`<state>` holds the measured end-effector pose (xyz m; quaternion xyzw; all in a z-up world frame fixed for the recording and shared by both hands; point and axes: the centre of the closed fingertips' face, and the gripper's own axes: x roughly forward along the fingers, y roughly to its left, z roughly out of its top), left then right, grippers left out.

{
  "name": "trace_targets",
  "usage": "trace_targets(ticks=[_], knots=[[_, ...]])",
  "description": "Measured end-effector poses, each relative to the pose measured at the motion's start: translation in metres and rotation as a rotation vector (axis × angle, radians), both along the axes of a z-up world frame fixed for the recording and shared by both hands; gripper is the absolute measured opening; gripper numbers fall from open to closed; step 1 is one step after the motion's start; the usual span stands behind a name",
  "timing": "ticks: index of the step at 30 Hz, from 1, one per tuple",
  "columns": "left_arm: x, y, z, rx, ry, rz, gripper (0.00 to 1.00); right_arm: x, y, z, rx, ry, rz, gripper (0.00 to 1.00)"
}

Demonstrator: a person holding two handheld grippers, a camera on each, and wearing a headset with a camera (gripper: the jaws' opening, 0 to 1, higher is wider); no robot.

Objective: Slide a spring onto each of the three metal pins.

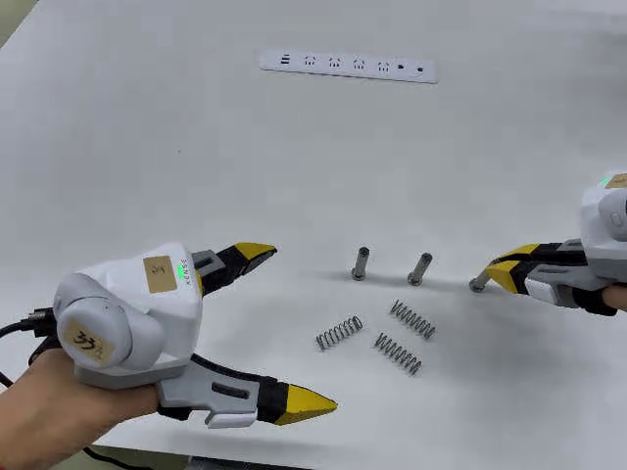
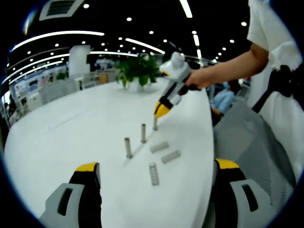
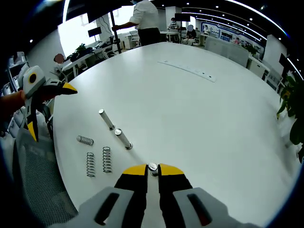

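Note:
Two metal pins (image 1: 361,262) (image 1: 419,268) stand upright on the white table (image 1: 196,147). My right gripper (image 1: 493,275) is shut on the third pin (image 1: 478,283), whose head (image 3: 153,167) shows between the closed yellow tips of that gripper (image 3: 153,170). Three springs (image 1: 339,333) (image 1: 412,319) (image 1: 398,353) lie loose in front of the pins. My left gripper (image 1: 286,327) hovers open at the lower left, nothing between its jaws. In the left gripper view, that gripper (image 2: 156,166) faces the springs (image 2: 153,173) and pins (image 2: 128,147).
A white power strip (image 1: 348,66) lies at the far side of the table. A potted plant (image 2: 137,71) stands at the table's end. A person (image 3: 148,21) stands beyond the table, other desks behind.

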<state>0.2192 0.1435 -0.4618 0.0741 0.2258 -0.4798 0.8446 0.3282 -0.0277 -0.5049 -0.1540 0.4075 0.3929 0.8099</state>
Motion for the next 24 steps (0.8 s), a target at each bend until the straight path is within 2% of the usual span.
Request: trace_targets(ticks=[14, 24], knots=[[-0.0001, -0.0002, 0.0014, 0.0, -0.004, -0.002, 1.0, 0.0028, -0.0002, 0.0003, 0.0, -0.01, 0.007, 0.11], [-0.0002, -0.0005, 0.0024, 0.001, -0.007, 0.0, 1.0, 0.0003, 0.0002, 0.0038, 0.009, -0.018, 0.004, 0.18]])
